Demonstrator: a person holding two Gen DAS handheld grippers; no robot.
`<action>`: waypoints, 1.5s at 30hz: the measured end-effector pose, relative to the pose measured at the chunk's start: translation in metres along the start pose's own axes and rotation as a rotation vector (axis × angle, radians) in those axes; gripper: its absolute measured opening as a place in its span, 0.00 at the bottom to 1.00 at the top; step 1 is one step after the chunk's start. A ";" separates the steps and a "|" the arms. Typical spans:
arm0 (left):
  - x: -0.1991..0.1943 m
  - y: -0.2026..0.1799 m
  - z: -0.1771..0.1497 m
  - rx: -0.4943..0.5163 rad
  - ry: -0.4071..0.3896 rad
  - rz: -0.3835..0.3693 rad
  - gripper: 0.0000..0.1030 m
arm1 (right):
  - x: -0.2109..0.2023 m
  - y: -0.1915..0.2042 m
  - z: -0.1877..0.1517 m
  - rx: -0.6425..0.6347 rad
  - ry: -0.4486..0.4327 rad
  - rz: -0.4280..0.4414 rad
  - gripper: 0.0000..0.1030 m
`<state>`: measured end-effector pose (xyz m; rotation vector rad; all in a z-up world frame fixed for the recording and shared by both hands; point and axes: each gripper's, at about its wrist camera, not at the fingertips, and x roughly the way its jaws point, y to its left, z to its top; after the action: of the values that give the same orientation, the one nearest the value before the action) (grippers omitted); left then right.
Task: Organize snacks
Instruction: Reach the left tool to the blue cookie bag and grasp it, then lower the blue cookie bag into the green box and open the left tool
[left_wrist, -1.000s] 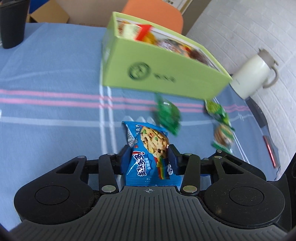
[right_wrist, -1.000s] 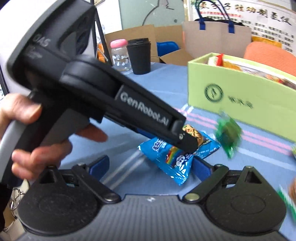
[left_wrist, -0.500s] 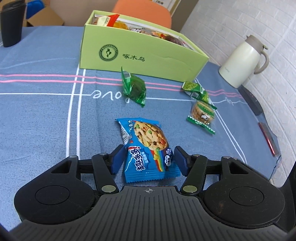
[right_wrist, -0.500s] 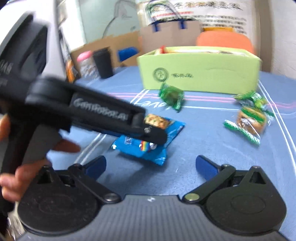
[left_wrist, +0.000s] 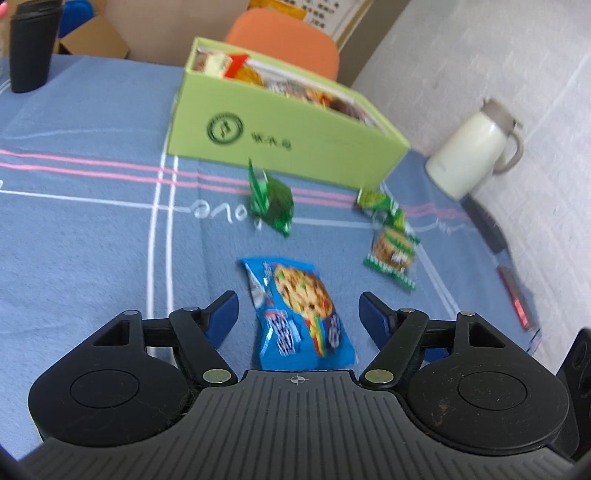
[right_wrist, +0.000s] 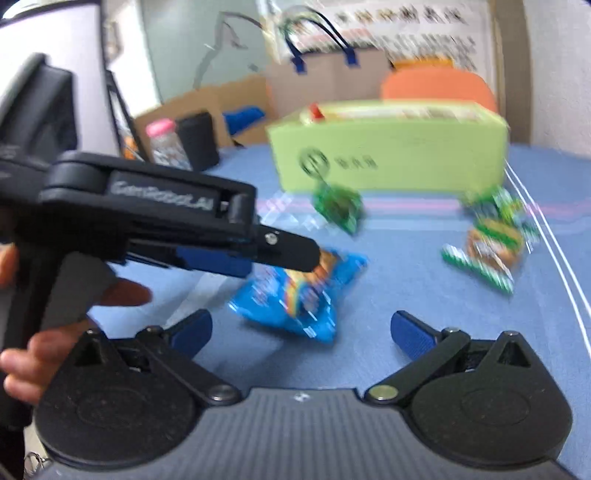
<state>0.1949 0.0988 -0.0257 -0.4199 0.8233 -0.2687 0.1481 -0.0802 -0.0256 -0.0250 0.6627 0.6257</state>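
Note:
A blue cookie packet (left_wrist: 301, 314) lies on the blue tablecloth between the fingers of my left gripper (left_wrist: 298, 308), whose jaws are opening and stand clear of it on both sides. Beyond it lie a dark green wrapped snack (left_wrist: 272, 201), a light green packet (left_wrist: 376, 202) and a green-edged biscuit pack (left_wrist: 392, 251). The light green box (left_wrist: 280, 136) behind them holds several snacks. In the right wrist view my right gripper (right_wrist: 301, 328) stands wide open and empty, just short of the same blue packet (right_wrist: 295, 291), with the left gripper's body (right_wrist: 166, 218) reaching in from the left.
A white thermos jug (left_wrist: 472, 155) stands at the right by the brick wall. A black cup (left_wrist: 31, 44) sits at the far left, a pink-capped bottle (right_wrist: 164, 144) beside it. A red flat item (left_wrist: 515, 302) lies near the table's right edge. An orange chair (left_wrist: 284, 40) is behind the box.
My left gripper let go of the blue cookie packet, its fingers spreading wide and drawing back a little. My right gripper opened further and swung so the box and green snacks sit more centrally.

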 end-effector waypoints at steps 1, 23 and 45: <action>0.000 0.003 0.004 -0.002 -0.002 -0.006 0.58 | 0.003 0.003 0.003 -0.023 -0.001 -0.010 0.99; 0.003 -0.022 0.054 0.053 -0.101 -0.042 0.23 | 0.023 0.008 0.073 -0.242 -0.118 -0.046 0.70; 0.084 0.007 0.203 0.107 -0.275 0.060 0.53 | 0.126 -0.078 0.182 -0.203 -0.201 -0.012 0.91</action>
<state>0.4031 0.1241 0.0396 -0.3225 0.5479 -0.1928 0.3715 -0.0377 0.0322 -0.1534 0.4027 0.6722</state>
